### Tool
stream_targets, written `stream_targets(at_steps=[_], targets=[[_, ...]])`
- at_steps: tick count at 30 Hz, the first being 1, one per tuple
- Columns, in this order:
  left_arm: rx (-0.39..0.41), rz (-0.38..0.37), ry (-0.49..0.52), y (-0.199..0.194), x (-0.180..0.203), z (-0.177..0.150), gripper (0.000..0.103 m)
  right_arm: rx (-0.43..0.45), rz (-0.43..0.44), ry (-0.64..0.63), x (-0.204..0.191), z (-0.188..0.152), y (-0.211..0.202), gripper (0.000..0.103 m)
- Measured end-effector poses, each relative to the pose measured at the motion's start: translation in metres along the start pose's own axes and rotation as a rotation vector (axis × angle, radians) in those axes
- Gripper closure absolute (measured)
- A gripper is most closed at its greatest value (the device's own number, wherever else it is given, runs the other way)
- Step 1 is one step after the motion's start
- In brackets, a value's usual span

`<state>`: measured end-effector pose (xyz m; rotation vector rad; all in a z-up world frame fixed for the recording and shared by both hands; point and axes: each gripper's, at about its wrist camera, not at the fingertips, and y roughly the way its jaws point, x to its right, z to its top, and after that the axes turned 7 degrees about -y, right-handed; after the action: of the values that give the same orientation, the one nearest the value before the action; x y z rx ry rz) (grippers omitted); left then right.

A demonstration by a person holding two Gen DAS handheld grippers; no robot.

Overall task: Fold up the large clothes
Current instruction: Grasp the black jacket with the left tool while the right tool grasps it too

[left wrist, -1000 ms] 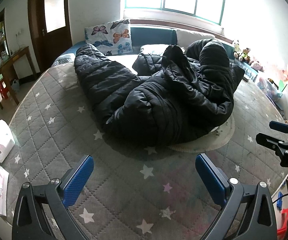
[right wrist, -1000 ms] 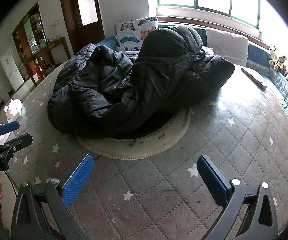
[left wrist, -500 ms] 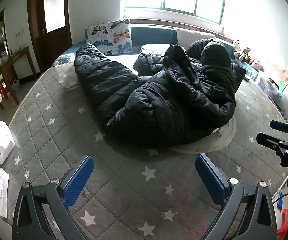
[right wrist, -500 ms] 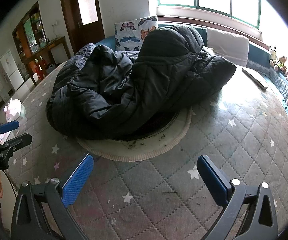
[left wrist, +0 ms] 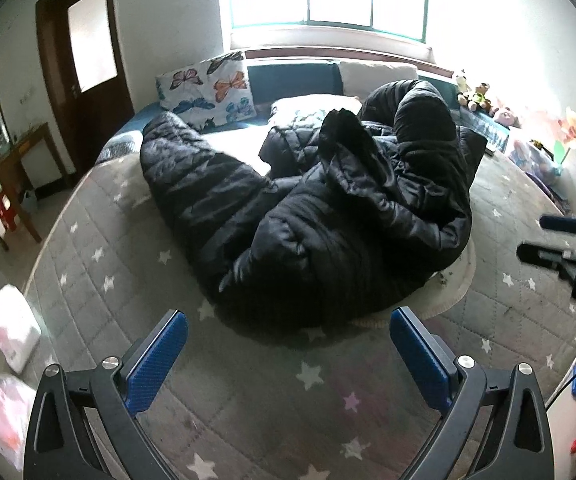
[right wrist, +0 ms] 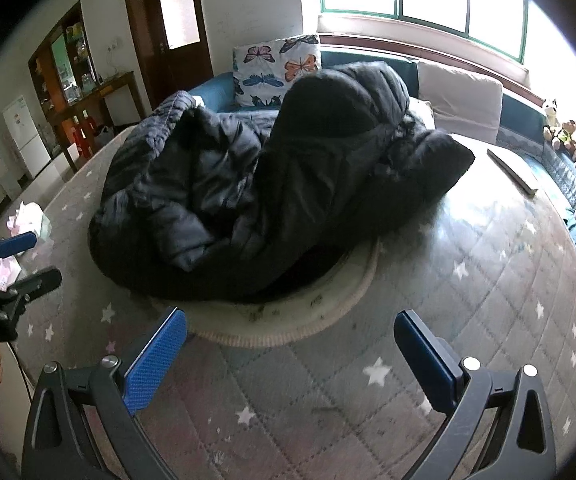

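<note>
Both tools are held released, jaws spread wide, nothing between the blue pads. The left tool point(left wrist: 288, 356) is held low over the starred quilt point(left wrist: 87, 272), near the coat's closest bulge; the right tool point(right wrist: 290, 354) is held over the round mat point(right wrist: 279, 320), apart from the cloth.

One coat point(left wrist: 328, 232) is counted, black and quilted, heaped in the middle of the quilt and lying partly on that single mat. It is judged bulky but light, soft and springy, with a slick shell likely to slip from a shallow pinch. No hem or collar can be told apart in the heap; the upright flap point(left wrist: 338, 128) at the crest is judged the clearest edge for a deep bite, the rounded lobe point(right wrist: 428, 156) at the far right another.

Behind, one butterfly pillow point(right wrist: 277, 68) is seen.
</note>
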<state>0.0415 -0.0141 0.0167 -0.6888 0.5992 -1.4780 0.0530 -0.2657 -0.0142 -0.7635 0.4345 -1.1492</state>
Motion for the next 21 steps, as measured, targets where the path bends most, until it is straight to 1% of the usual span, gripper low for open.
stream_targets(at_steps=[4, 10, 12, 15, 18, 21], targets=[[0.006, -0.022, 0.035, 0.007, -0.003, 0.016, 0.000, 0.024, 0.008, -0.001, 0.013, 0.029, -0.005, 0.000], [-0.029, -0.056, 0.097, 0.032, -0.005, 0.033, 0.000, 0.061, -0.006, 0.068, 0.051, 0.092, -0.001, 0.000], [-0.041, -0.080, 0.120, 0.038, -0.004, 0.036, 0.000, 0.052, 0.006, 0.089, 0.061, 0.112, 0.010, 0.000], [-0.060, -0.106, 0.162, 0.051, -0.001, 0.041, 0.000, 0.012, -0.016, 0.103, 0.069, 0.138, 0.034, 0.000], [-0.065, -0.128, 0.211, 0.061, 0.003, 0.045, 0.000, -0.032, -0.037, 0.115, 0.074, 0.156, 0.062, 0.000], [-0.073, -0.143, 0.258, 0.074, 0.009, 0.049, 0.000, -0.079, -0.047, 0.158, 0.082, 0.164, 0.089, 0.000]])
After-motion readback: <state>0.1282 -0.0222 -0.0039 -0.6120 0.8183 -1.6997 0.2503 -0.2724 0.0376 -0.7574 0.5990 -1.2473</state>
